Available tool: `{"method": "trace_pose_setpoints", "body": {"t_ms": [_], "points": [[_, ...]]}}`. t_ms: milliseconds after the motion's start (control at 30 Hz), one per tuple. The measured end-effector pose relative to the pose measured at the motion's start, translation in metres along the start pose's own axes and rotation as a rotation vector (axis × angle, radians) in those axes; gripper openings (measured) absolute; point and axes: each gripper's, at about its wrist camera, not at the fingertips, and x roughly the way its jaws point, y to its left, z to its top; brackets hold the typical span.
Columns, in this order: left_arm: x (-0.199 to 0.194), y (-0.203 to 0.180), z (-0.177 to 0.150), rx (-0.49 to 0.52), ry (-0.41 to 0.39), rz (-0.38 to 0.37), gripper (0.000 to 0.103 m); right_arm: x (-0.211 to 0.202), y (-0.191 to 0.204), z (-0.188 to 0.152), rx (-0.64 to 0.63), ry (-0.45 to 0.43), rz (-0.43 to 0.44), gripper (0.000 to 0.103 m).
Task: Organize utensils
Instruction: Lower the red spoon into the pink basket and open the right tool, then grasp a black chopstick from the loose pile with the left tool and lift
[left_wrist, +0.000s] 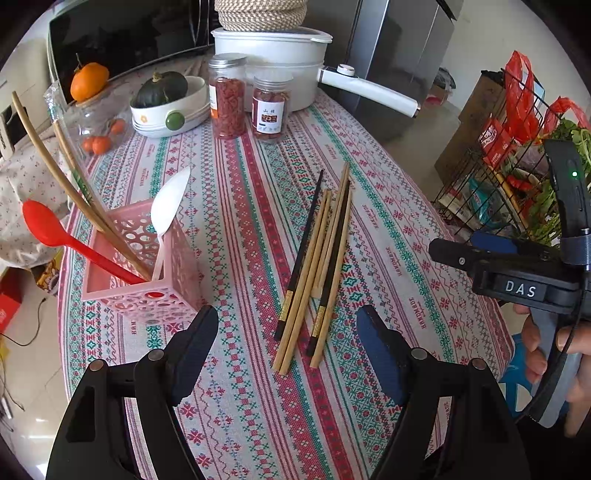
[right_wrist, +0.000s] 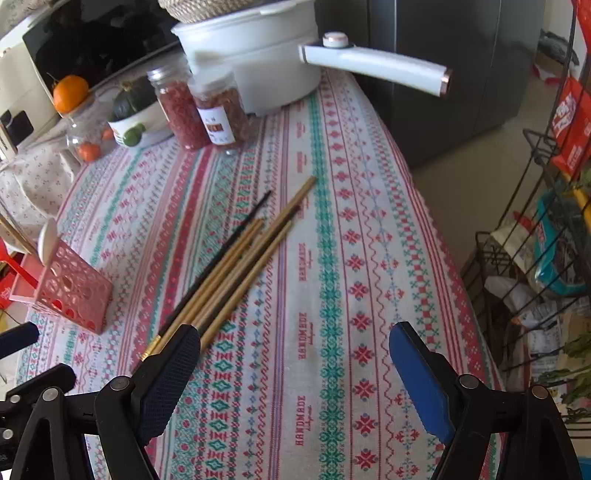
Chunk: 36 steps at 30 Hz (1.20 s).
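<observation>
the left gripper (left_wrist: 286, 354) hovers over the patterned tablecloth (left_wrist: 251, 192) with its jaws spread wide and nothing between them. just ahead of it lie the chopsticks (left_wrist: 314, 266), a loose bundle of bamboo and black sticks lying flat, tips pointing away. to their left stands the pink perforated utensil holder (left_wrist: 147, 273), upright, holding a red spoon (left_wrist: 48, 225), a white spoon (left_wrist: 168, 203) and long wooden utensils (left_wrist: 55, 170). the right gripper (right_wrist: 295, 345) is also wide open and empty, its left finger pad (right_wrist: 170, 373) overlapping the near ends of the chopsticks in its own view.
</observation>
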Motion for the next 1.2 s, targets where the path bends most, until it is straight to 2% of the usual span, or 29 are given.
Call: {"method": "trace_pose_setpoints", "body": {"t_ms": [200, 233, 300, 367, 400, 467, 567, 767, 933, 1067, 1200], "points": [[0.013, -0.034, 0.023, 0.045, -0.046, -0.028, 0.079, 0.03, -0.017, 0.003, 0.015, 0.08, -0.041, 0.087], [0.017, -0.039, 0.027, 0.043, -0.051, -0.025, 0.075, 0.034, -0.02, 0.004, 0.017, 0.085, -0.049, 0.087], [0.03, -0.047, 0.035, 0.035, -0.04, -0.016, 0.061, 0.041, -0.028, 0.006, 0.026, 0.096, -0.065, 0.087], [0.049, -0.051, 0.045, 0.021, -0.019, -0.003, 0.037, 0.049, -0.039, 0.008, 0.046, 0.112, -0.079, 0.087], [0.06, -0.05, 0.051, 0.008, -0.003, 0.002, 0.033, 0.053, -0.045, 0.008, 0.059, 0.119, -0.083, 0.087], [0.084, -0.045, 0.062, -0.019, 0.029, -0.001, 0.017, 0.06, -0.056, 0.009, 0.096, 0.132, -0.087, 0.087], [0.118, -0.03, 0.076, -0.078, 0.083, -0.008, 0.009, 0.069, -0.071, 0.008, 0.166, 0.149, -0.073, 0.087], [0.151, -0.025, 0.092, -0.069, 0.114, 0.015, 0.007, 0.083, -0.075, 0.007, 0.216, 0.189, -0.043, 0.087], [0.168, -0.034, 0.102, 0.013, 0.137, 0.076, 0.008, 0.089, -0.078, 0.014, 0.234, 0.189, -0.039, 0.087], [0.178, -0.045, 0.112, 0.091, 0.2, 0.105, 0.009, 0.093, -0.082, 0.015, 0.275, 0.199, -0.019, 0.087], [0.183, -0.043, 0.118, 0.081, 0.224, 0.089, 0.009, 0.093, -0.082, 0.014, 0.275, 0.199, -0.03, 0.087]]}}
